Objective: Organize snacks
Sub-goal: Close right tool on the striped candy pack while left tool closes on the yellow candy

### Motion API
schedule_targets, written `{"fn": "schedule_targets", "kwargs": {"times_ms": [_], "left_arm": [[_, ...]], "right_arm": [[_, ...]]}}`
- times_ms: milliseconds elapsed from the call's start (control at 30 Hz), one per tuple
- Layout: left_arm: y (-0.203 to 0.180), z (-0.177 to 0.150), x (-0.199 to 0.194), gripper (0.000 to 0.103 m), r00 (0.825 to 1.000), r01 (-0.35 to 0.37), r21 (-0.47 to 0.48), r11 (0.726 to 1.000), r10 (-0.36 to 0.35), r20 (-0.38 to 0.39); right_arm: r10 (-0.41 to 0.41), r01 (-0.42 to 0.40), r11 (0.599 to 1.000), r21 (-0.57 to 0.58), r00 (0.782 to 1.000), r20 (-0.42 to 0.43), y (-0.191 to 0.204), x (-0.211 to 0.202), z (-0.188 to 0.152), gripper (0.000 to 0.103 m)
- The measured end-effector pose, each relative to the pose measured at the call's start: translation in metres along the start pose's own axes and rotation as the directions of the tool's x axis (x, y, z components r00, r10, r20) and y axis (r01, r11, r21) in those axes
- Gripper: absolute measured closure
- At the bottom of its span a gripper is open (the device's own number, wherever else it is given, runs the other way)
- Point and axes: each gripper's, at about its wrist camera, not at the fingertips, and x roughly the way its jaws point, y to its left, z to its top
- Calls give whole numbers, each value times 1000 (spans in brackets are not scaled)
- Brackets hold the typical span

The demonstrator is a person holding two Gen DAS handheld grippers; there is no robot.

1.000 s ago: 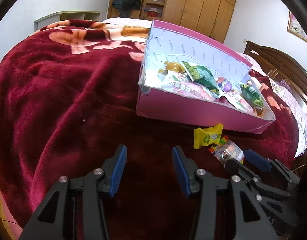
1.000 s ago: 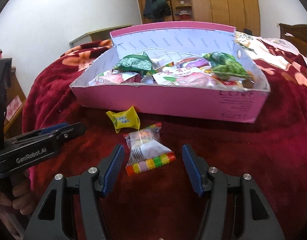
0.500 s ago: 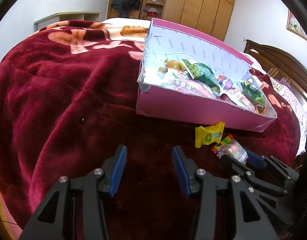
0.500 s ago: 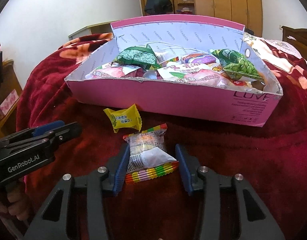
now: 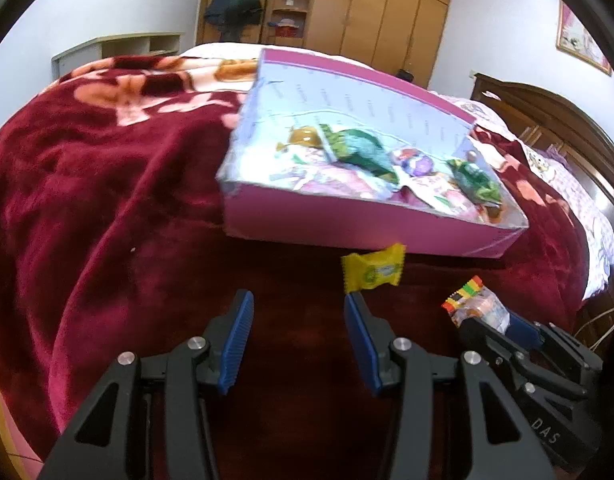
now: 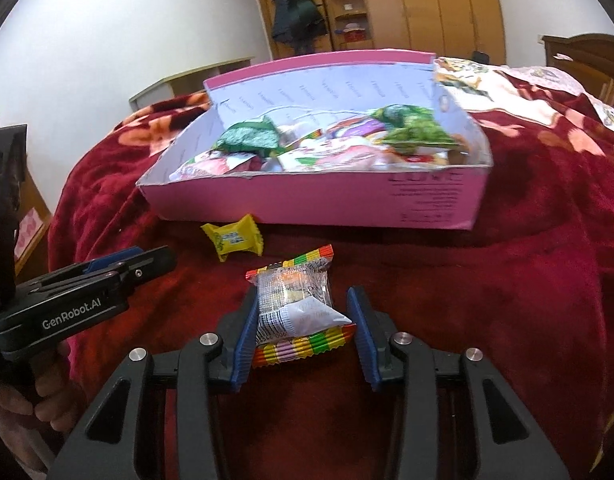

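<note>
A pink box [image 6: 327, 204] [image 5: 347, 228] holding several snack packets sits on the red blanket. A yellow snack packet [image 6: 233, 238] [image 5: 373, 270] lies just in front of it. My right gripper [image 6: 303, 332] is shut on a clear snack packet with rainbow-striped ends [image 6: 299, 308], lifted slightly off the blanket; it also shows in the left wrist view [image 5: 477, 308]. My left gripper [image 5: 297, 340] is open and empty, low over the blanket, left of the yellow packet; it appears in the right wrist view [image 6: 119, 268].
The red floral blanket [image 5: 107, 184] covers the bed. A wooden headboard [image 5: 547, 120] stands at the right, wardrobes [image 5: 367, 12] at the back, and a low shelf [image 5: 115, 48] beyond the bed's left side.
My right gripper closed on the striped packet and raised it a little. My left gripper shifted slightly and stayed open.
</note>
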Motion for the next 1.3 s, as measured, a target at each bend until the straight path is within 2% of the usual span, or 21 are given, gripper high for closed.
{"fn": "schedule_targets", "kwargs": {"times_ms": [100, 200, 500, 867, 1300], "left_arm": [[-12, 2, 0, 53, 1000, 10, 22, 1000, -10, 2], [-23, 3, 2, 48, 1000, 8, 36, 999, -8, 2], [-49, 12, 20, 48, 1000, 6, 72, 997, -5, -4], [-53, 14, 50, 48, 999, -21, 61, 998, 24, -46], [-56, 12, 57, 48, 998, -52, 74, 996, 54, -37]], "right_arm": [[2, -2, 1000, 26, 1000, 1, -8, -4, -3, 59], [6, -6, 999, 48, 1000, 3, -16, -8, -6, 59], [15, -16, 998, 68, 1000, 13, -24, -6, -11, 59], [26, -27, 996, 85, 1000, 18, -30, 2, -19, 58], [24, -24, 995, 97, 1000, 7, -31, 7, -22, 58]]}}
